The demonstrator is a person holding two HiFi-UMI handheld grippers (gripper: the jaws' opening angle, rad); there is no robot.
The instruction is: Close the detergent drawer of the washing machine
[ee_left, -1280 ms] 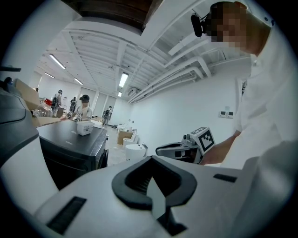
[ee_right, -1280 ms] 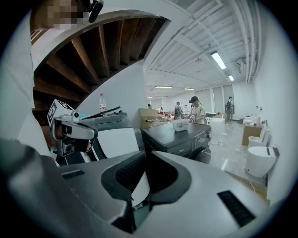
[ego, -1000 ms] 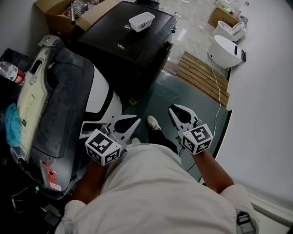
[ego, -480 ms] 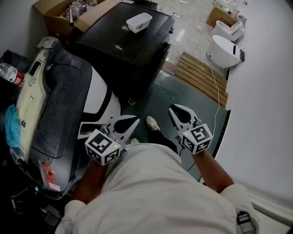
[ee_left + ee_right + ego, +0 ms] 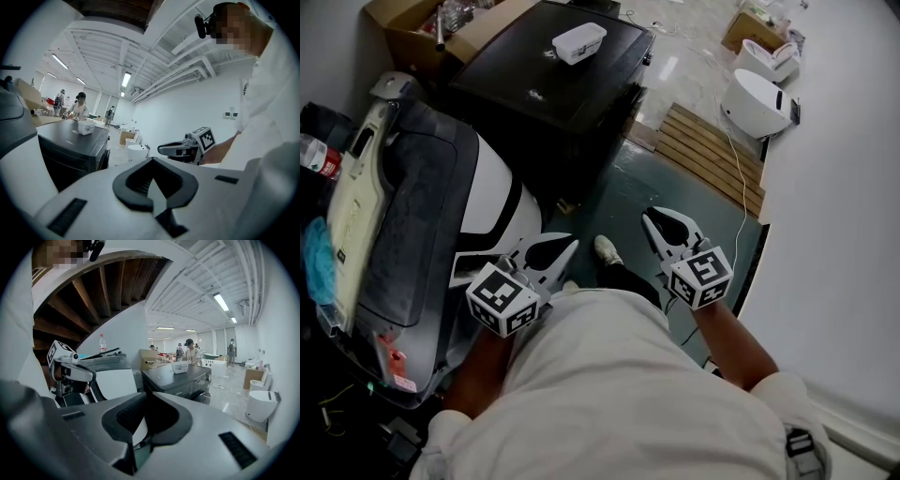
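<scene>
Floor (image 5: 661, 192) dark green, wooden slats (image 5: 712, 155) beyond

The washing machine (image 5: 417, 216) at the left had a matt dark-grey plastic top and a glossy white front. The far black cabinet (image 5: 553, 84) was smooth and shiny, with a white plastic tub (image 5: 578, 42) on it. Right lay a bare slatted wooden pallet (image 5: 712, 155), and far left a cardboard box (image 5: 394, 19).

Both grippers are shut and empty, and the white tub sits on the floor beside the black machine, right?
Not quite: the head view shows the white tub sitting on top of the black machine, not on the floor. The left gripper and right gripper are indeed shut and empty.
</scene>
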